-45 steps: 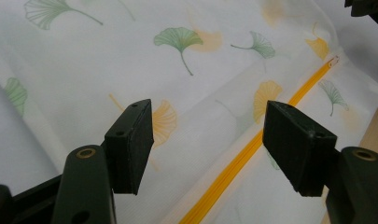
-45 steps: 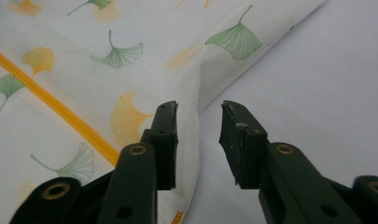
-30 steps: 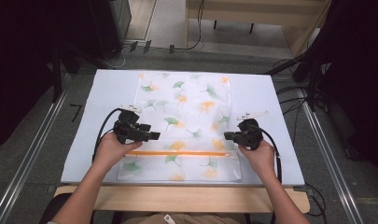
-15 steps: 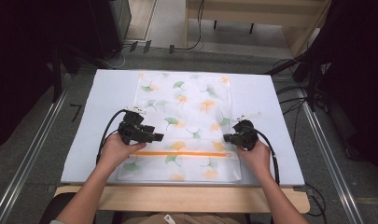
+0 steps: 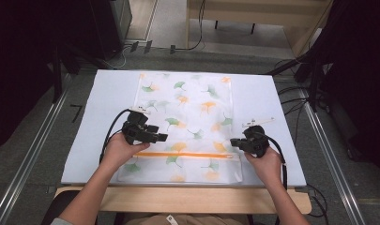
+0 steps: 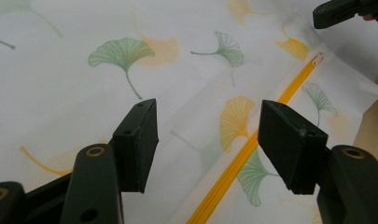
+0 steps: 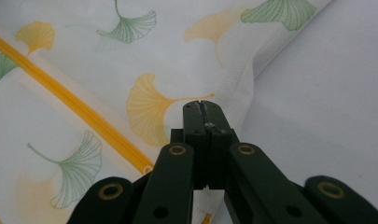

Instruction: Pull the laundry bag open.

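Fabric printed with green and orange ginkgo leaves, a zippered cover [image 5: 187,124], lies flat on the pale sheet [image 5: 267,101] spread over the counter [image 5: 178,199], its orange zipper [image 5: 185,154] running across near the person's edge. The left gripper [image 5: 163,138] hovers over the cover just above the zipper, its jaws released and standing wide apart with nothing between them. The right gripper [image 5: 233,141] sits at the zipper's right end, jaws clenched together; whether cloth is pinched between them cannot be told. Cables [image 5: 291,101] and dark equipment [image 5: 103,28] lie on the floor around the counter, none in the way. No readable writing shows.
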Demonstrator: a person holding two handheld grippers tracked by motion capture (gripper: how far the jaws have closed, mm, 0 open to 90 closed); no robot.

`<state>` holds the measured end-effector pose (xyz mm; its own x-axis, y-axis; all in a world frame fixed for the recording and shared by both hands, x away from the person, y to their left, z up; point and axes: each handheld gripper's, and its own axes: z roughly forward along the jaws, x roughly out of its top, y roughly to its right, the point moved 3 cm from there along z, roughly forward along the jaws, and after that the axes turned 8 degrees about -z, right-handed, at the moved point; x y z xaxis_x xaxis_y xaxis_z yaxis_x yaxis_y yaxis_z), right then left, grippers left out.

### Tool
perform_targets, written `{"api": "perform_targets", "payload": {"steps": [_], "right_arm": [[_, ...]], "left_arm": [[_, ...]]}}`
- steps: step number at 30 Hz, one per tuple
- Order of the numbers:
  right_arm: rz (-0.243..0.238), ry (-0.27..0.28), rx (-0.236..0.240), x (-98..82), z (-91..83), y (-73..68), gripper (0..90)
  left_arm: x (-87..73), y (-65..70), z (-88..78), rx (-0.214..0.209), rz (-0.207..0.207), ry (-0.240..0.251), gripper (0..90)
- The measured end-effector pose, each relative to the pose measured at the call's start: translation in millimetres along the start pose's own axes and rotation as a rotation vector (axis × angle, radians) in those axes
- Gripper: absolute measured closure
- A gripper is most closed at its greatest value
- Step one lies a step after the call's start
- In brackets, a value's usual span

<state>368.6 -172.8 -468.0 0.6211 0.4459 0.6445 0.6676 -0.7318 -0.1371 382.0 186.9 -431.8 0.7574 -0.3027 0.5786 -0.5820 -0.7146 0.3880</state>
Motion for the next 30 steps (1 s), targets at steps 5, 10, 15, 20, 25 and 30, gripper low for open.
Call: {"api": "perform_targets", "payload": {"steps": [5,10,15,20,25,30], "right_arm": [[0.0,-0.015,-0.005,-9.3,-8.0,-2.6,90.0],[0.001,-0.031,-0.007,-19.2,-12.9,-5.5,88.6],[-0.013,-0.028,-0.015,-25.4,-17.0,-10.1,85.2],[-0.019,-0.02,-0.023,-31.1,-18.6,-9.5,76.9],[-0.074,-0.011,-0.008,-40.6,-21.6,-11.2,64.1],[-0.069,-0.018,-0.008,-45.9,-20.6,-9.3,58.1]], "left_arm": [[4.4,6.9,3.8,-0.016,0.013,0.002,38.7],[7.6,11.7,8.4,-0.031,0.028,-0.003,38.6],[10.5,16.3,12.2,-0.046,0.033,-0.007,38.4],[12.6,21.2,16.3,-0.056,0.036,-0.004,38.0],[13.5,27.0,21.9,-0.059,0.05,-0.01,36.8],[14.8,33.0,25.5,-0.093,0.045,-0.011,36.1]]}}
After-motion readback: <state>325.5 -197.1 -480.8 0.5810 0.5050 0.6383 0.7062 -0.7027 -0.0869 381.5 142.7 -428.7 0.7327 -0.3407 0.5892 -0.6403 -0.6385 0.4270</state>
